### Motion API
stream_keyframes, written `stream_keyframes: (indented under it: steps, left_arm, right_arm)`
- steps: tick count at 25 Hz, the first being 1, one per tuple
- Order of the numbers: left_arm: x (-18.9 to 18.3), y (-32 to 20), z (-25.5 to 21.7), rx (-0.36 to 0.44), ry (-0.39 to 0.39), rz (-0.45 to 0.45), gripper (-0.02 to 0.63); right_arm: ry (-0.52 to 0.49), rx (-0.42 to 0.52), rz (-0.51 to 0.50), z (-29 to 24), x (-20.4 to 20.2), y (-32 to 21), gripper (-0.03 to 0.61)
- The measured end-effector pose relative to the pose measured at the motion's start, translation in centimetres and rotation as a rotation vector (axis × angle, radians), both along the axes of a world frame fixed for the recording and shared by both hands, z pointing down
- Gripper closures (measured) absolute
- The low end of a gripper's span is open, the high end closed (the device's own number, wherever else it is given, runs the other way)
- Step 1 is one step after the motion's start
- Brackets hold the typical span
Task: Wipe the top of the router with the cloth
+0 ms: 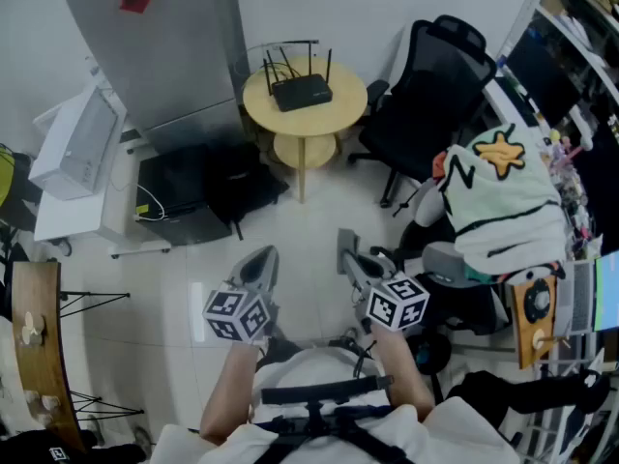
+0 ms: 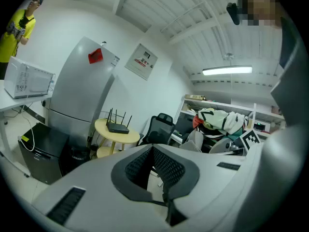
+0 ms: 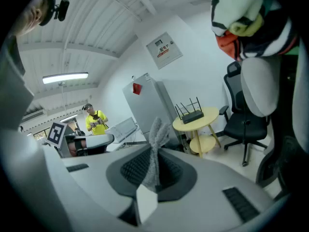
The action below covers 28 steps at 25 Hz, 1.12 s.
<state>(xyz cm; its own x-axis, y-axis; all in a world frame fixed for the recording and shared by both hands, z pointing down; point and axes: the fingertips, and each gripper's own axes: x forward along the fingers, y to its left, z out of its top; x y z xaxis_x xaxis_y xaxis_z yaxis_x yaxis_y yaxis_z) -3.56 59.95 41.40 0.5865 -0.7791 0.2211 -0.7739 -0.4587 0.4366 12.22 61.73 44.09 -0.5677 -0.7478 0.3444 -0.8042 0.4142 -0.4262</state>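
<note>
Presently: black router (image 1: pixel 301 92), antennas up, sits near the centre of the round yellow tabletop (image 1: pixel 343 114). A lower shelf (image 1: pixel 303 150) of the same colour shows beneath it.

Tall grey cabinet (image 1: pixel 174 56) stands just left of the tabletop, with a red patch near its top. A black office chair (image 1: pixel 430 95) stands just right of the tabletop, facing it.

Both tools are held low and close to the person's body, well apart from the tabletop, with bare pale floor (image 1: pixel 309 225) between them and it. Both point roughly toward it.

Left tool (image 1: pixel 259 261): jaws pressed together at the tips, nothing between the pads.

Right tool (image 1: pixel 346 251): jaws pinching a grey cloth (image 3: pixel 156 139). The cloth stands up in a folded ridge from between the pads. In the right gripper view its top edge overlaps the cabinet left of the tabletop. The cloth is nowhere near the router.
</note>
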Motion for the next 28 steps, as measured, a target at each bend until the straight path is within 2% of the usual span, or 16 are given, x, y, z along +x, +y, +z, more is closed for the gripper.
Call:
stream_keyframes:
  steps: [21,28]
  left_arm:
    - [-0.5,-1.7,1.0,-0.028,-0.007,0.013,0.617]
    - [-2.1,-2.7,1.3,-0.058,0.044,0.041,0.617]
  right_arm:
    - [0.006,-0.007,0.008,0.2,-0.7,-1.6,0.541]
    - [0.032,-0.004,0.015,0.0,-2.9,-2.4,0.541]
